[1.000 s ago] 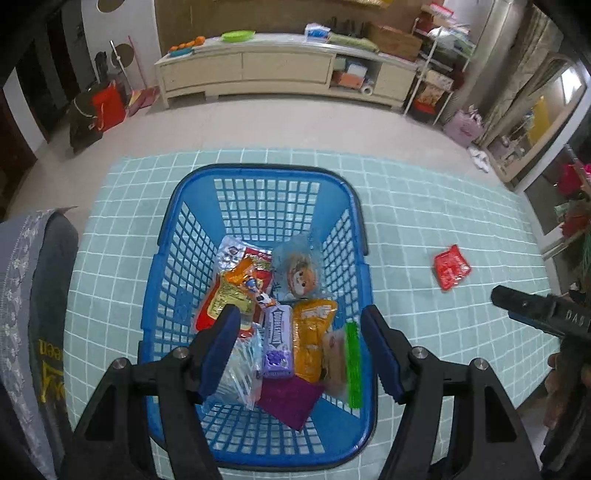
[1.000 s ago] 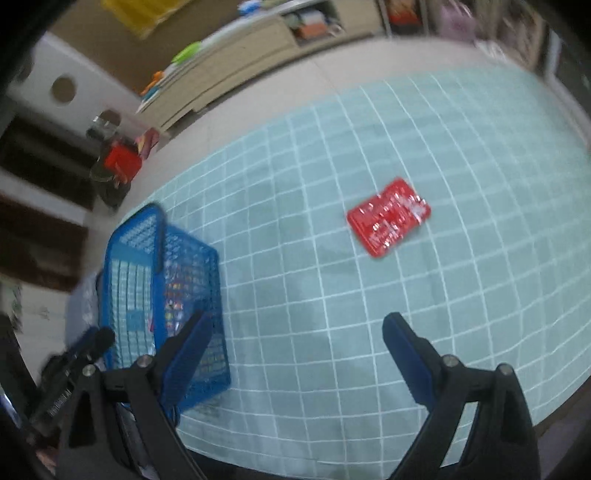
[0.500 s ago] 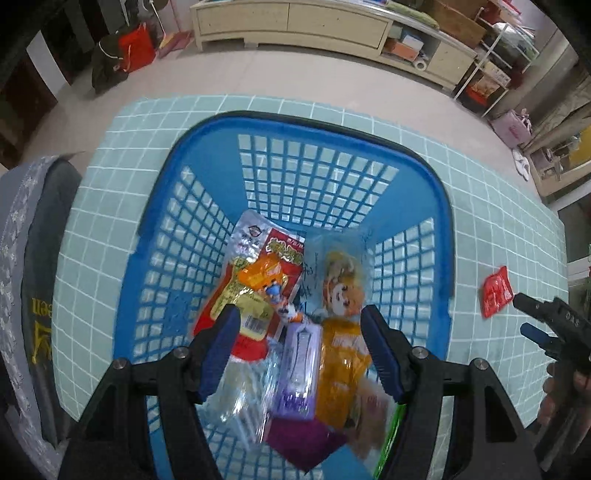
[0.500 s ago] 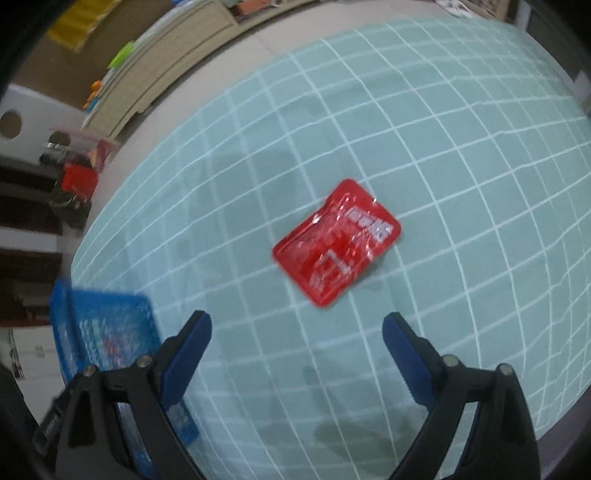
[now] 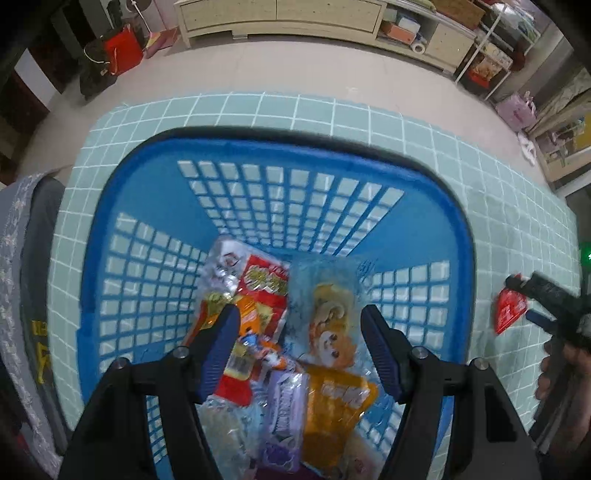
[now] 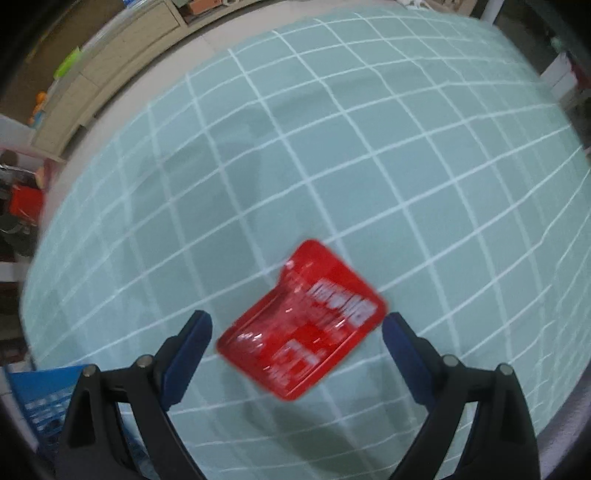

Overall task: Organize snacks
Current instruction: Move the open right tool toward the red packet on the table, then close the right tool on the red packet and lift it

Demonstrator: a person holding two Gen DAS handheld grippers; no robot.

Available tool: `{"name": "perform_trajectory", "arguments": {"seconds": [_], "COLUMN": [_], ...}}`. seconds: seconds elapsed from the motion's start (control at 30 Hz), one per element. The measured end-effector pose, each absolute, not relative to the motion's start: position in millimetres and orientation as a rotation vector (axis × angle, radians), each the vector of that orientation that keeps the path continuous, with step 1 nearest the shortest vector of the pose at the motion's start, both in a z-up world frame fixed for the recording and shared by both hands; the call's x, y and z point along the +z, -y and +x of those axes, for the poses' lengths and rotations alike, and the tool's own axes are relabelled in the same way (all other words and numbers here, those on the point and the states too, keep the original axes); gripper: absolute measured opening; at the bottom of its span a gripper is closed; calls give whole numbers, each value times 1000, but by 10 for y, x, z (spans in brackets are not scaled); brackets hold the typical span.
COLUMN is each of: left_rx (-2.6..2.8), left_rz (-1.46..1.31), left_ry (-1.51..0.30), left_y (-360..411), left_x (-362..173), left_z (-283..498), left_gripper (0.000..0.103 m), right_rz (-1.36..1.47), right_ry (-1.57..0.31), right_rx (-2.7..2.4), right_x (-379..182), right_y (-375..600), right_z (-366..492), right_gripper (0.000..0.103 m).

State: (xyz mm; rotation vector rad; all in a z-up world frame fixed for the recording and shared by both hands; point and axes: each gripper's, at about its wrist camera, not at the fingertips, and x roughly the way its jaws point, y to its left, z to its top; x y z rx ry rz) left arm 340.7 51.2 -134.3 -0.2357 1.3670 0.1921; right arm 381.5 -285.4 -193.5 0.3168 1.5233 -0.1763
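Note:
A blue plastic basket (image 5: 110,229) sits on the teal checked tablecloth and holds several snack packets, among them a pale blue cartoon packet (image 5: 328,314), an orange one (image 5: 332,413) and a red one (image 5: 266,284). My left gripper (image 5: 297,317) is open and empty, low over the basket's contents. A red snack packet (image 6: 303,321) lies flat on the cloth. My right gripper (image 6: 297,328) is open, its fingers either side of that packet just above it. The packet (image 5: 509,310) and right gripper (image 5: 546,299) also show at the right of the left wrist view.
The table (image 6: 332,147) carries a teal checked cloth. A grey cloth-covered chair (image 5: 26,295) stands at the left. A beige low cabinet (image 5: 295,18) and shelves stand across the room. The basket's corner (image 6: 40,391) shows at the right wrist view's lower left.
My left gripper has moved down and forward over the basket. My right gripper has closed in on the red packet, which now lies between its open fingers.

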Motion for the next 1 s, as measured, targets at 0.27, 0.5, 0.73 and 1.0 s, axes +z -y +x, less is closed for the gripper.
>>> {"name": "perform_trajectory", "arguments": {"seconds": [0.27,0.5,0.73,1.0], "left_rx": [191,183,166,157], "left_rz": [-231,-266,-252,-233], "left_ry": [-1349,-1343,-1332,-1327], "left_y": [-524,-640,-712,-722], "left_x": [-1366,-1376,-1385,-1299], "left_z": [3450,3433,3281,3005], "left_gripper": [66,66,66,66], "right_rz": [321,175,184,203], "right_ry": [-1535,-1547,-1529,-1509], "right_rx": [-204,-193,-84,16], "right_x": [-2015,-1949,-1877,-1642], "right_y": [2909,2683,2501,2107], "right_z": [3829,3856,3705,3255], "right_gripper": [95,59,47,12]}}
